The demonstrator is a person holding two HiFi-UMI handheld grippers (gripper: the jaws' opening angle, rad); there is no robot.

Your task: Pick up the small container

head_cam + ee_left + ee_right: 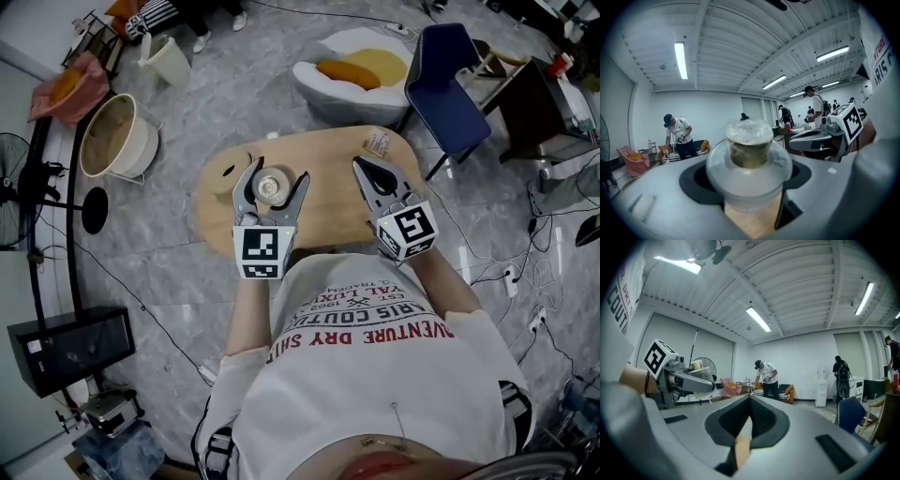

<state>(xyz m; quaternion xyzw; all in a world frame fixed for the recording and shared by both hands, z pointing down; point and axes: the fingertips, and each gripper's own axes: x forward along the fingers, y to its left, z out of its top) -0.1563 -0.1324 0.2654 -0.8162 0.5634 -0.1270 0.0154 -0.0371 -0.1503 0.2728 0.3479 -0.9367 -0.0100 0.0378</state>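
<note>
The small container (pixel 273 187) is a clear plastic cup with a lid and something pale inside. It sits between the jaws of my left gripper (pixel 278 174), over the left half of the oval wooden table (pixel 328 211). In the left gripper view the container (pixel 749 159) fills the gap, both jaws close against its sides, and the wood shows below it. My right gripper (pixel 360 162) hovers over the table's right half with its jaws together and nothing in them. Its tips (pixel 749 398) meet in the right gripper view.
A small printed packet (pixel 378 142) lies at the table's far right edge. A blue chair (pixel 448 86) and a white seat with a yellow cushion (pixel 361 64) stand beyond the table. A cream tub (pixel 116 137) and a fan (pixel 14 187) are on the left. Cables cross the floor.
</note>
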